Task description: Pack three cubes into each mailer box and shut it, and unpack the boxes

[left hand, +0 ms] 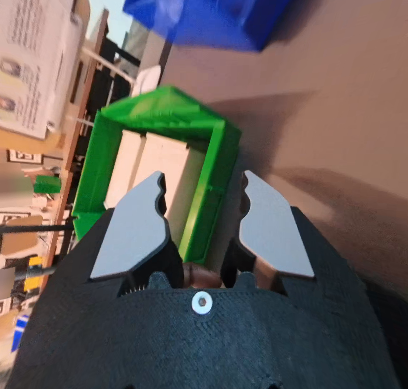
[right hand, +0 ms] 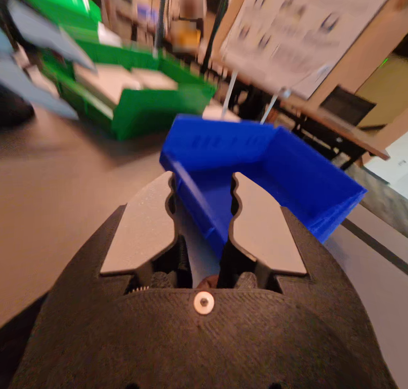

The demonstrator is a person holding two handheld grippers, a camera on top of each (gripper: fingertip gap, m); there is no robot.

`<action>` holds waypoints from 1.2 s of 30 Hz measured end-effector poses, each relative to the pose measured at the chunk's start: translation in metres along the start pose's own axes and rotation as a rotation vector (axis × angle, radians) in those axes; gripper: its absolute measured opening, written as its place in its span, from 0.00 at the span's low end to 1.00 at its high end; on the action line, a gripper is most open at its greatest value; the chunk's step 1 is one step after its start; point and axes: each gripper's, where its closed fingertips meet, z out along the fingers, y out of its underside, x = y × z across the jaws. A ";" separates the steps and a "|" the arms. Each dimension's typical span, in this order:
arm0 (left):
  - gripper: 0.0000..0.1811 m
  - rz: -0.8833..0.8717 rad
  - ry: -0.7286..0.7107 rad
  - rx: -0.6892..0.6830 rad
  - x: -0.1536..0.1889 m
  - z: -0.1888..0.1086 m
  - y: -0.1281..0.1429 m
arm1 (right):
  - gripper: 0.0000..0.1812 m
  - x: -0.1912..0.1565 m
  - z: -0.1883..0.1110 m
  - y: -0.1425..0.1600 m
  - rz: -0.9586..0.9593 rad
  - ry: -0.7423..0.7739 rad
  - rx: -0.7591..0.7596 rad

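Observation:
In the left wrist view a green bin [left hand: 97,168] stands on the tan table and holds white mailer boxes [left hand: 163,164]. My left gripper [left hand: 204,177] is open, with the bin's right wall between its jaws. In the right wrist view my right gripper [right hand: 203,174] is open, with the left wall of an empty blue bin [right hand: 298,168] between its jaws. I cannot tell if the pads touch it. The green bin [right hand: 154,111], its white boxes [right hand: 110,84] and the blurred left gripper [right hand: 39,67] show at upper left. The blue bin [left hand: 209,14] shows blurred at the top of the left view. No cubes are visible.
A board with printed sheets [right hand: 287,29] stands behind the blue bin, and it also shows in the left wrist view [left hand: 37,53]. Shelves and clutter lie past the table's far edge [left hand: 66,179]. A dark strip [right hand: 375,243] crosses the table at right. The grippers' ends are close to 25 cm from one another.

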 end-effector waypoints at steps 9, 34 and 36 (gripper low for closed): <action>0.21 0.020 0.055 -0.149 -0.001 0.018 0.066 | 0.31 -0.010 0.047 0.073 -0.477 0.001 -0.498; 0.18 0.135 0.016 -0.383 -0.027 -0.018 0.140 | 0.20 0.063 -0.033 0.131 -0.622 0.090 -0.716; 0.18 0.134 0.017 -0.403 -0.031 -0.029 0.157 | 0.20 0.069 -0.045 0.136 -0.613 0.099 -0.728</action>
